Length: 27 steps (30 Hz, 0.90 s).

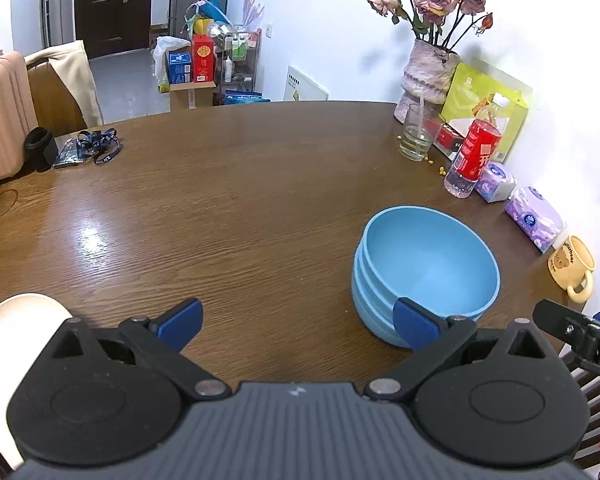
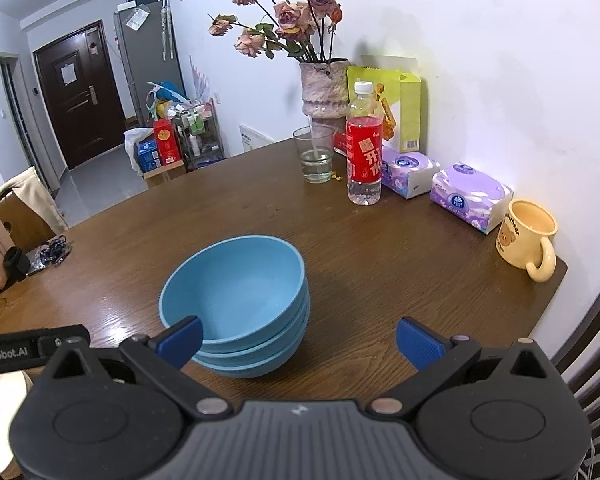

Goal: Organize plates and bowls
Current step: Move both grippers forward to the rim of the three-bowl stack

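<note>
Red-label bottle [image 2: 364,152]; cream mug [image 2: 526,238] w/ bear, text unreadable.

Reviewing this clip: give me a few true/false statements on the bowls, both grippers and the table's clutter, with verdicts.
1. The blue bowls sit nested in one stack. True.
2. The left gripper is shut on a bowl. False: it is open, holding nothing.
3. The right gripper is open. True.
4. The yellow mug lies on its side. False: it stands upright on the table.
5. The top bowl holds food. False: it is empty.
6. A white plate shows at the left view's lower left. True.
</note>
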Available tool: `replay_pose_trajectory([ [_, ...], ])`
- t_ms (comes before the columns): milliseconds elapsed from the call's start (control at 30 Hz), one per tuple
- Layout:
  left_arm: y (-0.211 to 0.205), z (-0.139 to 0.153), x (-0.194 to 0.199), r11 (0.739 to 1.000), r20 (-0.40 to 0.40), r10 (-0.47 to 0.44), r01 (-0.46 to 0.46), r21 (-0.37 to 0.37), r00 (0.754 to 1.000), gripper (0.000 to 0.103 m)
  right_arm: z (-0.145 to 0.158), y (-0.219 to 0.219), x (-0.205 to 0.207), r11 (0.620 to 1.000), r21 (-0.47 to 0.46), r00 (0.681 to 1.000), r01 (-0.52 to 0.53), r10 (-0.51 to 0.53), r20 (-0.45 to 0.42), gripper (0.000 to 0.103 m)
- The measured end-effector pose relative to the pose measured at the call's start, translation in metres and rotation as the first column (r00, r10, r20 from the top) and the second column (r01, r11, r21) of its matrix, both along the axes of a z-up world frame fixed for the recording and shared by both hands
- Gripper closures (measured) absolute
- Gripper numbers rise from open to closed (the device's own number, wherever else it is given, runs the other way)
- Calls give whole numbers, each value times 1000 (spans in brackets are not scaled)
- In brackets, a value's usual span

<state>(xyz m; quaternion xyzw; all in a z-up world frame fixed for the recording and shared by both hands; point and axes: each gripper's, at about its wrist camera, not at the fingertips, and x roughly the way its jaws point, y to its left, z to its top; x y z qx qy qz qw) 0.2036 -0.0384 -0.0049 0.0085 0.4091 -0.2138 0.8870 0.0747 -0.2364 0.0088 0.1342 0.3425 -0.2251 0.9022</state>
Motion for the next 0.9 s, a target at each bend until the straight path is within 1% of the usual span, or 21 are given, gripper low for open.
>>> replay_pose_trajectory([
  [467, -13, 1, -4, 1000, 9, 22, -22, -6, 1000, 0, -1, -20, 1, 1000, 6, 1000, -15, 15, -3, 0],
  [900, -31, -1, 1, 998, 10, 64, -64, -25, 998, 0, -5, -42, 19, 998, 9, 997, -61, 62, -35, 0],
])
